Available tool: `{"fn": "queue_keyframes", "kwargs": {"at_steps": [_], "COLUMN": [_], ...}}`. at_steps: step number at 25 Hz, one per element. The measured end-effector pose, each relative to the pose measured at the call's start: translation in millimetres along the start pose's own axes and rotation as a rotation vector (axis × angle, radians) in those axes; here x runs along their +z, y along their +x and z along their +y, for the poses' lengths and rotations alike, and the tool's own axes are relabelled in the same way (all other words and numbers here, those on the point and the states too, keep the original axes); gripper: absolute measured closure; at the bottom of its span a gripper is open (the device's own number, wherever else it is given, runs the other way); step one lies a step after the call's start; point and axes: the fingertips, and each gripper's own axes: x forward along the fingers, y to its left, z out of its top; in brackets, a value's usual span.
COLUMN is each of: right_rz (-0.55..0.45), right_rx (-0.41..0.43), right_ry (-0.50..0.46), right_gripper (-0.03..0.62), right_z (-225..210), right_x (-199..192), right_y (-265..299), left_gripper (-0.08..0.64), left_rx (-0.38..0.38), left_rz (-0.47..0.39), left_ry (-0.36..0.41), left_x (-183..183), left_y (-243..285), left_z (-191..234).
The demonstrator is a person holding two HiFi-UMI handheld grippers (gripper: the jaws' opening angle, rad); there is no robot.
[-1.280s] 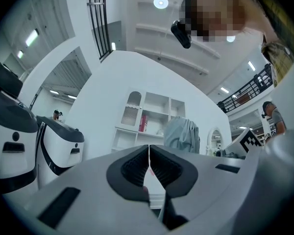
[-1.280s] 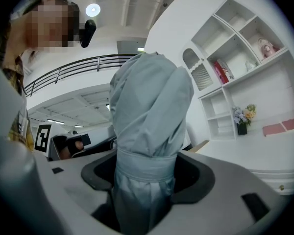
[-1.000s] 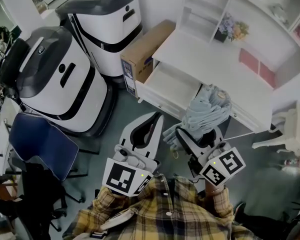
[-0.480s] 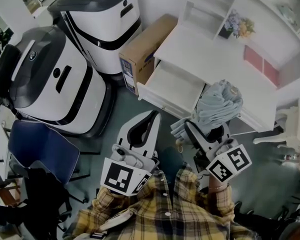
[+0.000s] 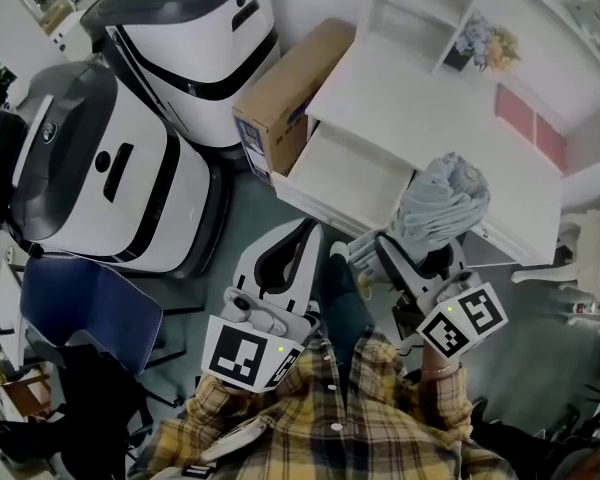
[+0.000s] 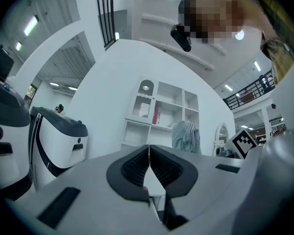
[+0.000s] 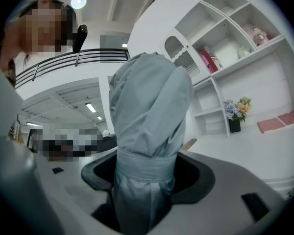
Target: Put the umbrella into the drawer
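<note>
Right gripper (image 5: 416,260) (image 7: 147,176) is clamped on the folded grey-blue umbrella (image 5: 440,203) (image 7: 149,111); jaws grip it at the strap band, fabric bunching out above; umbrella points toward the white desk (image 5: 430,108), its top end overlapping the desk's front edge in head view.

Left gripper (image 5: 302,238) (image 6: 149,156) has its jaws pressed together with nothing between them; it sits beside the right one, pointed at the drawer (image 5: 352,173).

Drawer is pulled open, interior bare; umbrella sits to its right in head view, not inside it.

Cardboard box (image 5: 285,96) leans at the desk's left side; two white-and-black machines (image 5: 115,168) stand further left; flower pot (image 5: 478,46) on the shelf.
</note>
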Motion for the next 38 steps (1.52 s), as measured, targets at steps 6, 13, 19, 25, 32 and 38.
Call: {"fn": "queue_keyframes", "kwargs": {"at_steps": [6,13,19,25,32,38], "right_rz": [0.027,0.064,0.091,0.097,0.098,0.103], "right_rx": [0.005,-0.003,0.027,0.054,0.047,0.042], "right_ry": [0.006,-0.007,0.005,-0.004,0.0,-0.02], "right_gripper": [0.284,0.284,0.284,0.284,0.284,0.284], "right_z": [-40.5,-99.4,-146.0,-172.3,-181.8,-178.0], "right_x": [6.6,28.7,48.8,65.3,69.4,69.4], "right_y": [38.3,80.4,110.9,132.2,149.4,159.4], "left_gripper": [0.534,0.534,0.534,0.534,0.534,0.534], "left_rx": [0.007,0.016,0.017,0.021,0.001,-0.029], "left_rz": [0.007,0.031,0.05,0.064,0.082,0.1], "left_ry": [-0.01,-0.019,-0.019,-0.014,-0.011,-0.01], "left_x": [-5.9,-11.1,-11.5,-12.7,-14.9,-16.4], "left_y": [54.6,132.2,199.0,237.2,256.1,265.9], "left_z": [24.1,43.8,52.2,56.9,70.3,78.7]}}
